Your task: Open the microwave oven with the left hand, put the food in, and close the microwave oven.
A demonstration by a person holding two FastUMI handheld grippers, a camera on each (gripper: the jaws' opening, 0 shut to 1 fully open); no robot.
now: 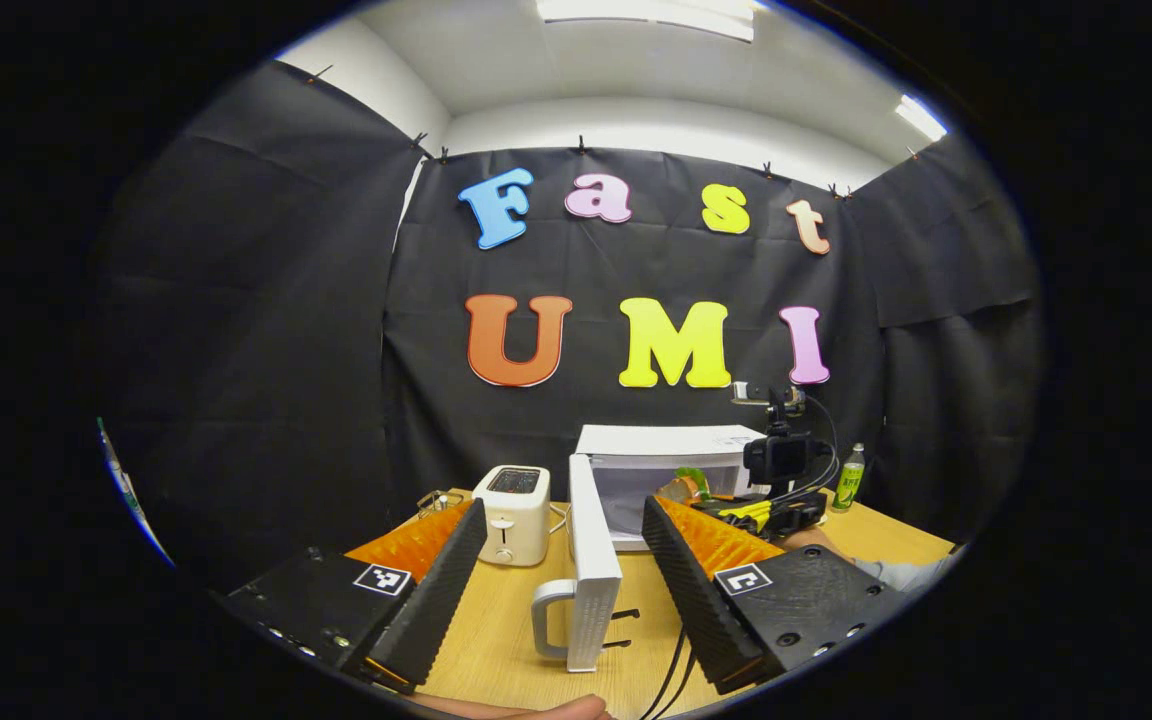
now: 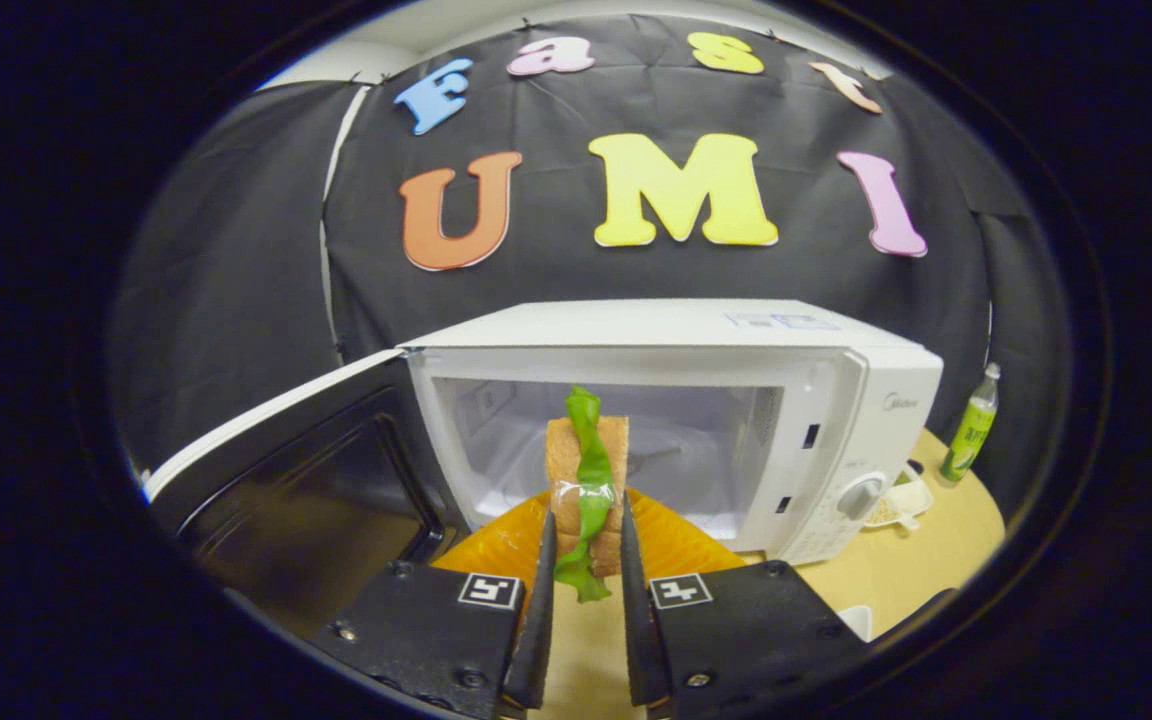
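Microwave oven (image 2: 676, 400) door (image 2: 296, 470) swung fully open to its left. Right gripper (image 2: 584, 600) just short of the cavity mouth, jaws narrow, pinching the sandwich (image 2: 586, 480) upright. Cavity lies straight ahead of those jaws; long axis of the food stands vertical. Brown bread slices, green lettuce strip trailing down the front, clear wrap. Left gripper (image 1: 561, 600) back from the door (image 1: 591, 550), jaws wide, empty, handle (image 1: 548, 618) between them.

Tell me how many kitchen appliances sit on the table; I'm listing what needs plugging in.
2. A white microwave stands at the back with its door swung open, and a small white toaster sits on the table left of it. Others may be hidden.
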